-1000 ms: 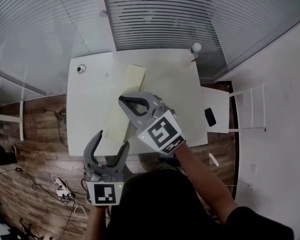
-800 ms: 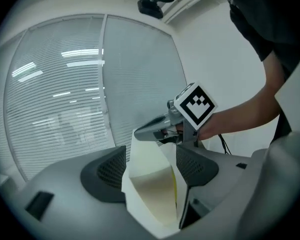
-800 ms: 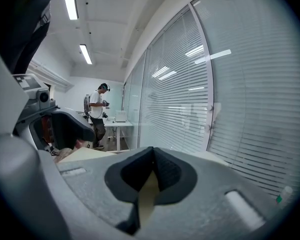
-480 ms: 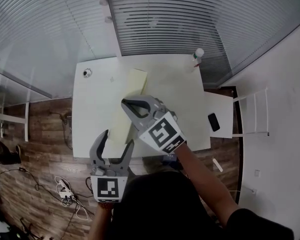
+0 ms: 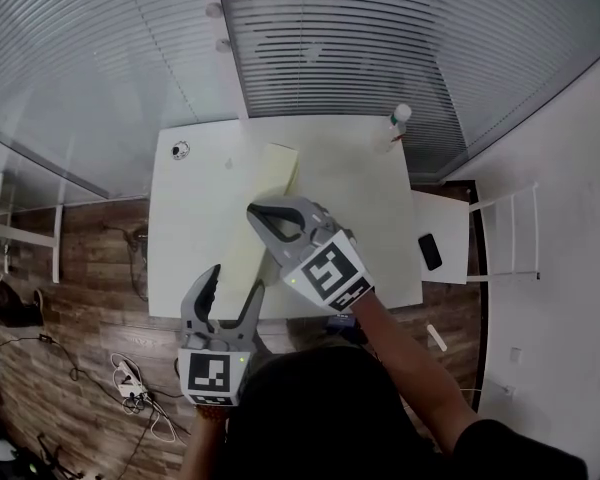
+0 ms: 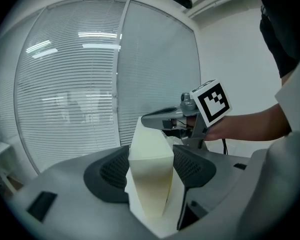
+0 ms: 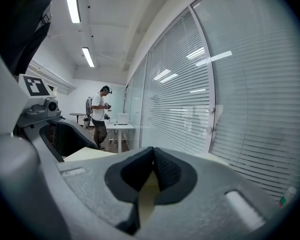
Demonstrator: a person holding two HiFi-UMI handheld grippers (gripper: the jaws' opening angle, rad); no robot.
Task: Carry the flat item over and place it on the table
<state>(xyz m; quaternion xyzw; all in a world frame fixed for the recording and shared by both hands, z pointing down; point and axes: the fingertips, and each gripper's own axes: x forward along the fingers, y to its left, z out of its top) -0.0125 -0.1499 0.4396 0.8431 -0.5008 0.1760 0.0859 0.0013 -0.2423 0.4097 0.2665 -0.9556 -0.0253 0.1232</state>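
Observation:
A long pale-yellow flat board (image 5: 263, 203) hangs over the white table (image 5: 190, 218), reaching from the table's near edge toward its far side. My left gripper (image 5: 230, 283) is shut on the board's near end. In the left gripper view the board (image 6: 149, 159) stands end-on between the two dark pads, which press on it. My right gripper (image 5: 262, 213) is shut on the board's right edge, farther along. In the right gripper view only a thin yellow strip (image 7: 146, 191) shows below the closed pads (image 7: 162, 171). Whether the board touches the table is hidden.
A spray bottle (image 5: 398, 123) stands at the table's far right corner and a small round object (image 5: 180, 150) at its far left. A phone (image 5: 430, 251) lies on a white side stand at the right. Cables (image 5: 130, 380) lie on the wooden floor. A person (image 7: 97, 119) stands far off.
The table has slid slightly right and down in the head view. Both grippers keep their hold on the board, and the left one has risen a little toward the table's near edge.

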